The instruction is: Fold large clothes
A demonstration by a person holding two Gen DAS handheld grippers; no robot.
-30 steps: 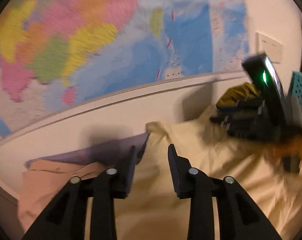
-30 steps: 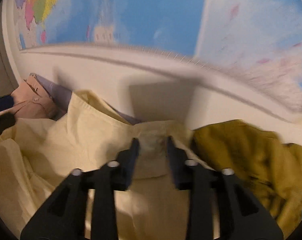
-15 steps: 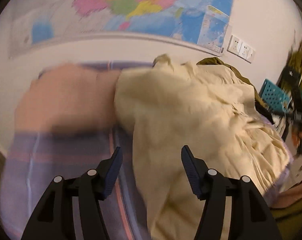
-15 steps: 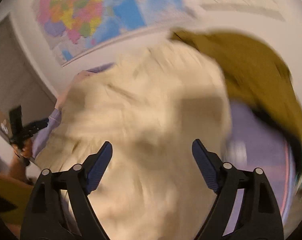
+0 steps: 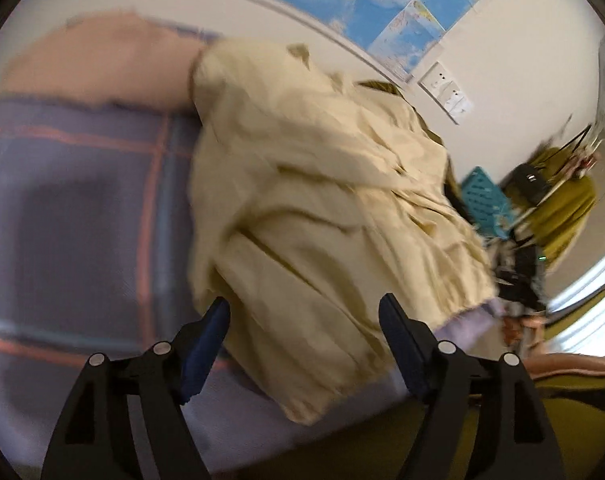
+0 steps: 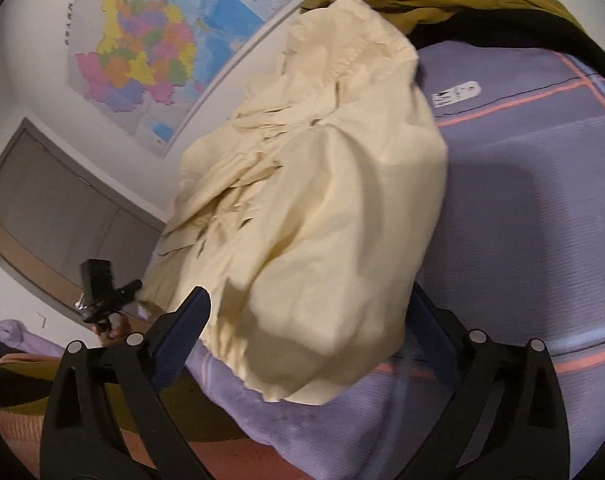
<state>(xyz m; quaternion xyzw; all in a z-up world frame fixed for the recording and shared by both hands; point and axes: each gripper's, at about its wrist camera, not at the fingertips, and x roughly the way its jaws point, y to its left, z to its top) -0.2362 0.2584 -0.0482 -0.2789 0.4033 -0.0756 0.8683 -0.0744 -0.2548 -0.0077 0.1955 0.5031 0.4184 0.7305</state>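
Right wrist view: right hand-held gripper [image 6: 308, 326] opening, nothing pinched, over the cream jacket [image 6: 314, 200] (heaped on the purple blanket [image 6: 522, 208]), readying a fresh hold.

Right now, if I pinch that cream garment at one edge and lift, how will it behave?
The cream garment would probably droop and unfold rather than hold shape: it lies in soft crumpled folds. It likely feels light, since the cloth looks thin. It may drag along the purple blanket it rests on instead of sliding cleanly, as both look like matte fabric.
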